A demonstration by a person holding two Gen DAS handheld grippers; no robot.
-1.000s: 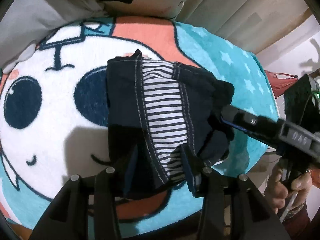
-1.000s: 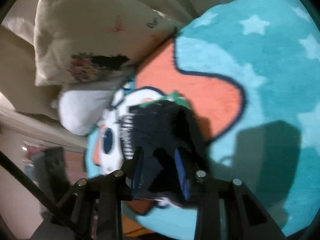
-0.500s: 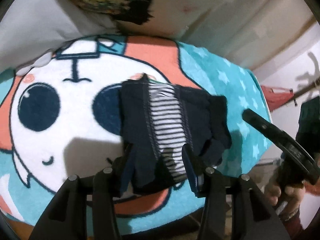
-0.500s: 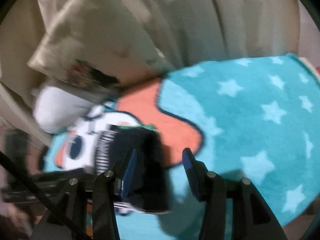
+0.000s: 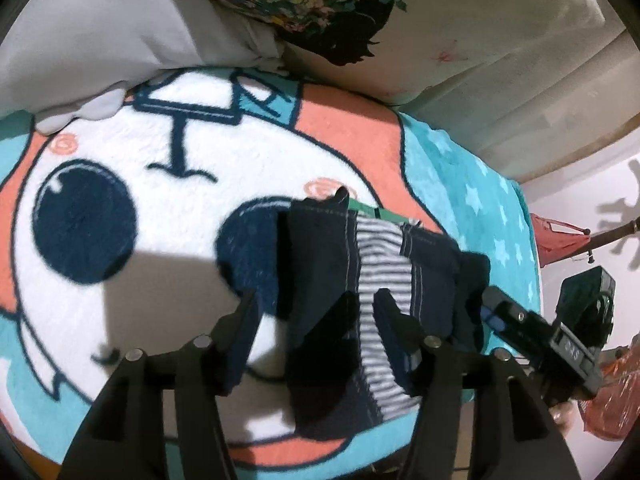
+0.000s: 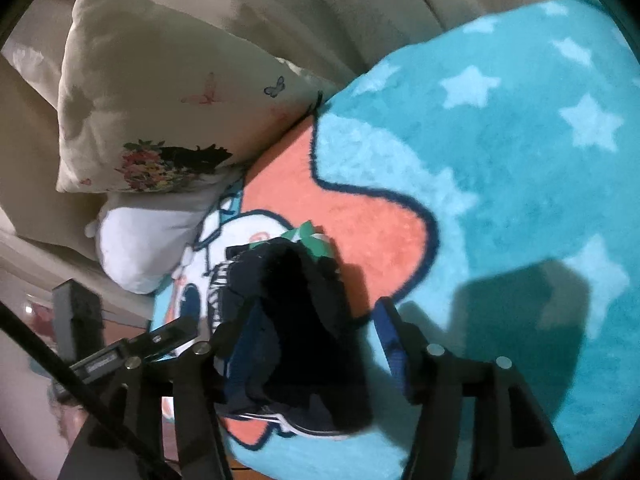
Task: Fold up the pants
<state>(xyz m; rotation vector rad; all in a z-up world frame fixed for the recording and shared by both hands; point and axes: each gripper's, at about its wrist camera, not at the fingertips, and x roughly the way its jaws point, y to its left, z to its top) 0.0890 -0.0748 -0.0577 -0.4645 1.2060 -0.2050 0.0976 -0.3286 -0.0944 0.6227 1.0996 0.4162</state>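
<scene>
Right now our left gripper (image 5: pixel 316 320) has its fingers spread wide and holds nothing; the dark folded pants (image 5: pixel 360 280) lie under and between them, with one fingertip (image 5: pixel 390 304) over the striped lining and the other over the white part of the blanket beside the pants' edge. Our right gripper (image 6: pixel 316 332) is also spread wide with nothing clamped: its left finger (image 6: pixel 244 332) sits at or over the near end of the pants (image 6: pixel 304 320), though we cannot tell whether it touches the cloth, and its right finger hangs over the blanket, clear of the pants.

Seen by the left wrist camera, the right gripper (image 5: pixel 520 320) reaches toward the far side of the pants from the left gripper, its tip at their dark edge. The pants are a compact navy bundle with pale stitching, the black-and-white striped inside showing as a band down the middle and a bit of green at the top edge.

Around the pants spreads the cartoon blanket (image 5: pixel 120 160), white face with big navy eyes, orange patches, and teal with pale stars (image 6: pixel 520 140). Beyond the pants, at the blanket's far edge, lean a plain white pillow (image 5: pixel 100 20) and a cream pillow with a flower-and-silhouette print (image 6: pixel 160 100).
</scene>
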